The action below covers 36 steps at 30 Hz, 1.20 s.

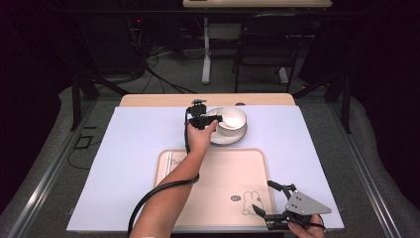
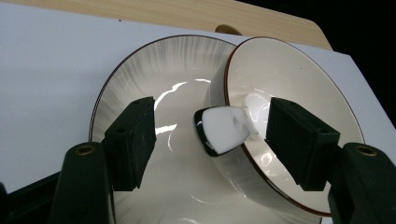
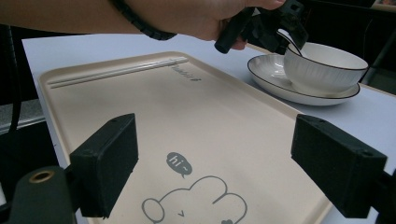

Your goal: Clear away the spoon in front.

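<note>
White and glossy, the spoon (image 2: 224, 128) leans in the bowl (image 2: 299, 98), its handle end poking out over the brown-edged rim between the left gripper (image 2: 210, 140)'s jaws. Those jaws stand wide apart, pads clear of the spoon on both sides. The bowl is cream with fine ribbing outside and sits on a matching plate (image 2: 140, 79), off-centre, towards the plate's right in the left gripper view. From the high view, plate and bowl rest near the far edge of the desk (image 1: 129, 148), just beyond the beige tray (image 1: 223, 188). At the tray's near right corner the right gripper (image 1: 270, 201) hovers, jaws spread and holding nothing, above the rabbit drawing (image 3: 191, 205).
</note>
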{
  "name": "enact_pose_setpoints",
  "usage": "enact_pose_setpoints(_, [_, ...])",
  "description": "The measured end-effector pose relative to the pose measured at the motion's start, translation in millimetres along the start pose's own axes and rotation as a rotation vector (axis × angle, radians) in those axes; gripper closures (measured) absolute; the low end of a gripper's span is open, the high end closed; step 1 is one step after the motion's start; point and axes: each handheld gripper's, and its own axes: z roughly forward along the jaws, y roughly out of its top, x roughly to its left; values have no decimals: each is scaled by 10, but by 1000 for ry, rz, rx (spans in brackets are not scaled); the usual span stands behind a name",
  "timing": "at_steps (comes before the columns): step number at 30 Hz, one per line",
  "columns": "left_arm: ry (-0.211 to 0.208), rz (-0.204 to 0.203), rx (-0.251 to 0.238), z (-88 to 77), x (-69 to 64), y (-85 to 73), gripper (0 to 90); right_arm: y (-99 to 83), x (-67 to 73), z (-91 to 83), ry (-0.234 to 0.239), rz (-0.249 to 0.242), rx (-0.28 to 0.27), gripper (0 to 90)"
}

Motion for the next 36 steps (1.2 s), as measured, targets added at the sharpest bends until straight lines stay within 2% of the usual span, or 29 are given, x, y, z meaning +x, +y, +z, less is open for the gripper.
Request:
enact_pose_setpoints(5, [15,6,-9,84,-46,-2,342,-4,-4,6,0,2,4,145])
enact_pose_setpoints(11, [29,-18,-18,173,-56,-18,357,-4,-7,-5,1,7,0,145])
enact_pose_setpoints(18, [49,4,-10,230,-77,-20,401,-2,-1,-6,6,5,-1,145])
enact_pose_setpoints(19, [57,19,-11,241,-93,-24,403,-2,-2,-6,4,6,-2,145])
enact_pose_setpoints(25, [54,41,-16,232,-104,-23,440,-2,-2,-8,6,8,-3,145])
enact_pose_setpoints(26, [57,52,-17,206,-110,-9,487,-2,-1,-8,6,7,-3,145])
enact_pose_setpoints(30, [64,74,-25,150,-93,28,561,-1,-6,-15,2,11,-4,145])
enact_pose_setpoints(36, [60,85,-41,79,-58,74,648,-2,-2,-4,5,5,-1,144])
